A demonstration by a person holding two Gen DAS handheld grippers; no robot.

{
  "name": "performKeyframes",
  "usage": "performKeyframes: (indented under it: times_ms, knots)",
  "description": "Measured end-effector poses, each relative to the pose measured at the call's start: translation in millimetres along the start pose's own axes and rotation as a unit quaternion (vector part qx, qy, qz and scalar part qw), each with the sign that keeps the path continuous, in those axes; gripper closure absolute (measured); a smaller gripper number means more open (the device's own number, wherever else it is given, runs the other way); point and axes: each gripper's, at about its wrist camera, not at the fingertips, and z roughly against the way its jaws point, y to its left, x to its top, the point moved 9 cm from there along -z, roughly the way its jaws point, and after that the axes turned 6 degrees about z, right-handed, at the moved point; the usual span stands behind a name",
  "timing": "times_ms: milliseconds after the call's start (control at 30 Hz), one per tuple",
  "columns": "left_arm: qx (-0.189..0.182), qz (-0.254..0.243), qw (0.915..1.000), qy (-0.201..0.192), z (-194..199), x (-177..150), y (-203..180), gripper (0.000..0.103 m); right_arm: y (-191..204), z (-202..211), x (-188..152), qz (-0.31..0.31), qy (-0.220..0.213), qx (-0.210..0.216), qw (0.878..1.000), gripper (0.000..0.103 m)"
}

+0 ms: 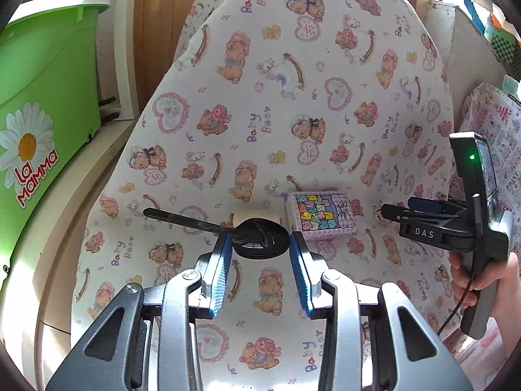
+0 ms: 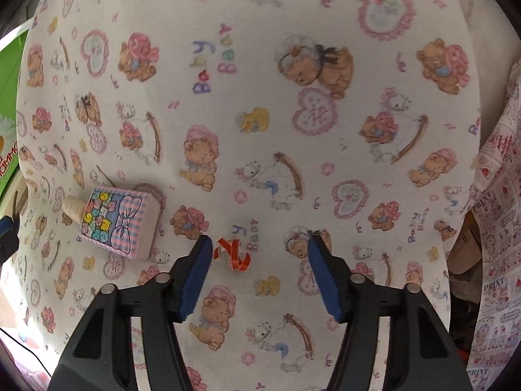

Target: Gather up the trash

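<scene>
Over bear-print cloth (image 2: 260, 130), right gripper (image 2: 257, 244) tilted down, straddling red ribbon scrap (image 2: 234, 255).

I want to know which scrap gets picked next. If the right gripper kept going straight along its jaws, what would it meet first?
Most likely the curled red ribbon scrap, lying on the bear-print cloth between the open jaws of the right gripper, nearer one side. Depth is unclear, so the gripper might touch the cloth beside it.

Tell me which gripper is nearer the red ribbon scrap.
Right. The right gripper has the red ribbon scrap between its open jaws; the left gripper holds a black spoon beyond the patterned box.
</scene>
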Motion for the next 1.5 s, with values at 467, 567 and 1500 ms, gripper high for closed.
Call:
performKeyframes:
  times_ms: [467, 567, 1500]
  knots:
    - [-0.008, -0.004, 0.9999, 0.006, -5.7, -0.2, -5.6, 0.068, -7.2, -9.2, 1.0, -0.026, 0.001, 0.033, 0.999, 0.098]
    - [-0.009, 0.002, 0.9999, 0.005, -4.8, 0.5, -4.1, 0.068, -9.2, 0.3, 1.8, -0.035, -0.005, 0.050, 0.998, 0.098]
    - [0.019, -0.013, 0.9997, -0.011, 2.4, 5.8, 1.2, 0.068, -11.1, 8.7, -15.2, 0.010, 0.006, 0.057, 0.998, 0.060]
